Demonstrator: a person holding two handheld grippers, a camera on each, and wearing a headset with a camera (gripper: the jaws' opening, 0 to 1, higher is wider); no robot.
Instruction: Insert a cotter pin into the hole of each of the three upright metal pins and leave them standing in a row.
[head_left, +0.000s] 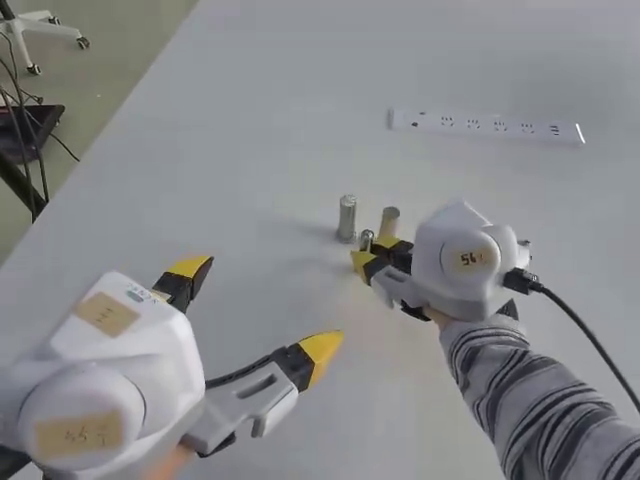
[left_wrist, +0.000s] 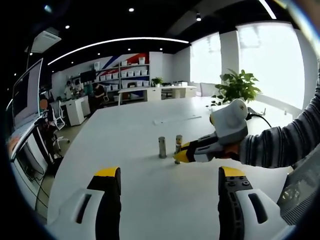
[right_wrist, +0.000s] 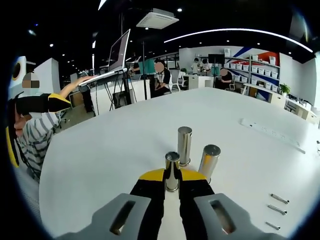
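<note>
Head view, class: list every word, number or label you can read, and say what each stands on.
Orange label on the right gripper, shut on a metal pin: perhaps "56", too blurred to confirm.
Top tan label on the left gripper: faint writing, unreadable.
End tan label on its round back: handwriting, too blurred to read.
Power strip: no legible print.
</note>
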